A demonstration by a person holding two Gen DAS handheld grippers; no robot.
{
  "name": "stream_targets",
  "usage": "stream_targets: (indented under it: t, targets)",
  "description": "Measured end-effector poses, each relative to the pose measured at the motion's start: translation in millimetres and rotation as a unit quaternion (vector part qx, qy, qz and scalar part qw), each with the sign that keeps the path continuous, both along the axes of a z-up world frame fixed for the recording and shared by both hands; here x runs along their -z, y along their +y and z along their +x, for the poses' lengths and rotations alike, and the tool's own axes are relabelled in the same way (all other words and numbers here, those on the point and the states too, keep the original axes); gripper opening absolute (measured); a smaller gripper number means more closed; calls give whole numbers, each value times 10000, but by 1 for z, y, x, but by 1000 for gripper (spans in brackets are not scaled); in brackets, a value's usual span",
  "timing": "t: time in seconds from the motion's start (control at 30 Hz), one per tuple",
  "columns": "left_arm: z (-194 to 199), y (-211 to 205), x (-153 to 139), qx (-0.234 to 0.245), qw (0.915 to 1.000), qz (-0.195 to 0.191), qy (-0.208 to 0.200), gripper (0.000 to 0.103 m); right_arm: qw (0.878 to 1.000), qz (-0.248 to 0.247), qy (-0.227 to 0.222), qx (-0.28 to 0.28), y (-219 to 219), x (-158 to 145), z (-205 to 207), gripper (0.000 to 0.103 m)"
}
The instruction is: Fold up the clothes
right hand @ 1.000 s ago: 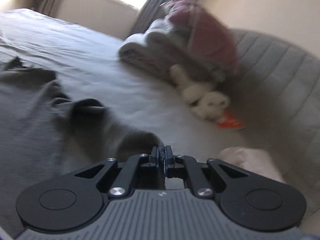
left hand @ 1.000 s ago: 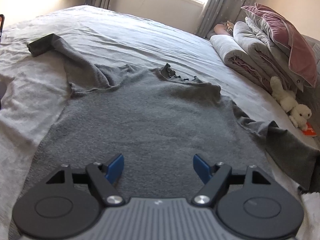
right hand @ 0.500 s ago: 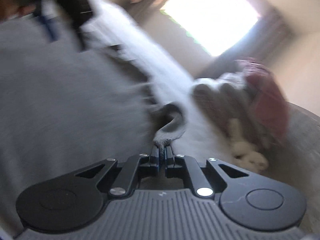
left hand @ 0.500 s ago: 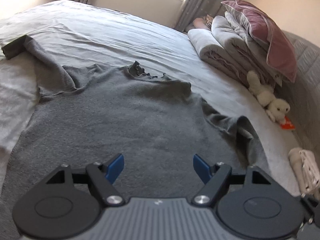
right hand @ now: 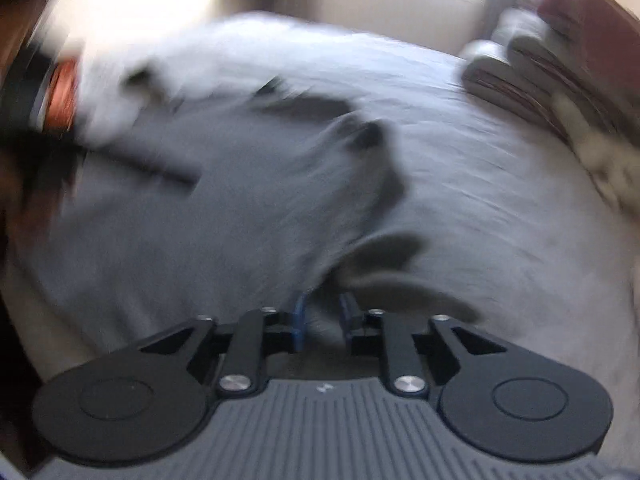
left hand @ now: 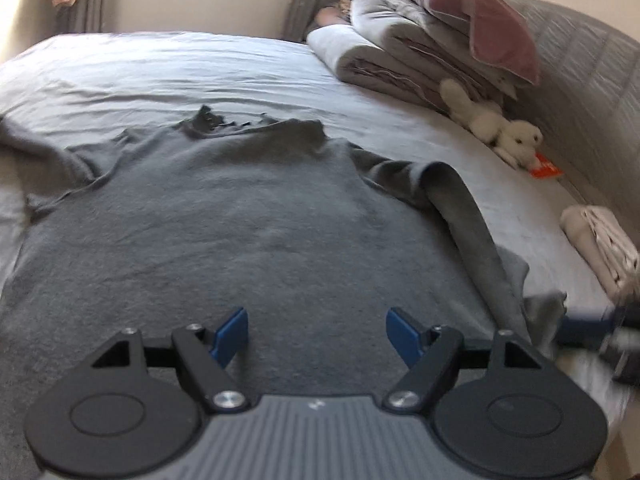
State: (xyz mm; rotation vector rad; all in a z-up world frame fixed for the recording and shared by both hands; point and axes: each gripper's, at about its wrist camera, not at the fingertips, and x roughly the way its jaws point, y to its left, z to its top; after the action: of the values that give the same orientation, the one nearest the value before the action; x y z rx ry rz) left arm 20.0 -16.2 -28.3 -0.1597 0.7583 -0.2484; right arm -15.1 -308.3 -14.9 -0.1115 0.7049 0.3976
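Note:
A grey sweater [left hand: 248, 232] lies flat on the bed, collar away from me. My left gripper [left hand: 316, 332] hovers over its hem, open, with nothing between the blue pads. The sweater's right sleeve [left hand: 468, 224] is folded back along the body, and its cuff ends by my right gripper [left hand: 592, 326], blurred at the right edge. In the blurred right wrist view my right gripper [right hand: 323, 318] is opening its jaws. The sleeve [right hand: 372, 256] lies just ahead of the pads and they do not press on it. The sweater's body [right hand: 224, 208] spreads to the left.
Folded quilts under a mauve pillow [left hand: 420, 52] are stacked at the padded headboard [left hand: 592, 80]. A white plush toy [left hand: 500, 128] and an orange packet [left hand: 544, 168] lie beside them. A folded beige cloth [left hand: 600, 240] sits at the bed's right edge.
My right gripper carried the sleeve cuff from the bed's side over toward the sweater's body, then its jaws parted. The left wrist view swung to the right; the left jaws stayed open.

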Motion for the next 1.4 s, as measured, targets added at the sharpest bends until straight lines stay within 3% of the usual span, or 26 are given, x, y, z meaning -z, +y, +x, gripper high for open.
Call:
stream_targets:
  t: [0.07,0.13,0.23,0.37,0.43,0.53,0.6,0.67,0.7,0.77,0.93,1.03,1.17,1.23,1.33,1.4]
  targets:
    - [6,-6,-3,20,9999,-105,20,77,9955,649,126,680,-33,-4,9,33]
    - [15,-16,-7,56,9998,-186,11,77,9831,1134,385,1382,-62,1,19,33]
    - [29,-43,-18,153,9996,-223,-58,75,9635,1347,833,2160,-85,17,36,33]
    - [51,-86,-27,371,9987,-345,41,75,9498,1743,1285,2259,-90,30,39,34]
    - [60,-104,-25,376,9987,-312,152,75,9508,1801,1310,2155,-87,30,41,34]
    - [70,-122,-15,250,9993,-87,259,63,9517,1886,1321,2032,-81,28,40,34]
    - [75,-126,-7,92,9994,30,328,35,9539,1852,1297,1973,-82,29,43,34]
    - [77,-125,-2,-105,9991,128,390,14,9597,1752,1218,1831,-79,27,41,22]
    - [77,-123,-1,-179,9990,126,401,10,9621,1720,1203,1742,-77,28,44,11]
    - [73,-115,1,-290,9986,183,392,4,9641,1779,1226,1543,-76,27,42,11]
    - [65,-91,8,-504,9970,359,463,3,9775,1413,1299,877,-68,22,23,11]
    - [61,-82,5,-523,9970,257,516,4,9810,1139,1385,738,-63,23,14,13]
    - [59,-88,-3,-267,9981,-57,555,19,9727,1552,1383,1030,-77,22,18,26]
    - [57,-97,-9,-66,9986,-163,498,22,9639,1848,1389,1323,-86,22,23,38]
    - [56,-116,-19,265,9986,-253,389,31,9511,2169,1429,1672,-93,25,32,39]
    - [56,-130,-26,490,9978,-297,323,36,9498,2120,1475,1769,-89,29,39,39]
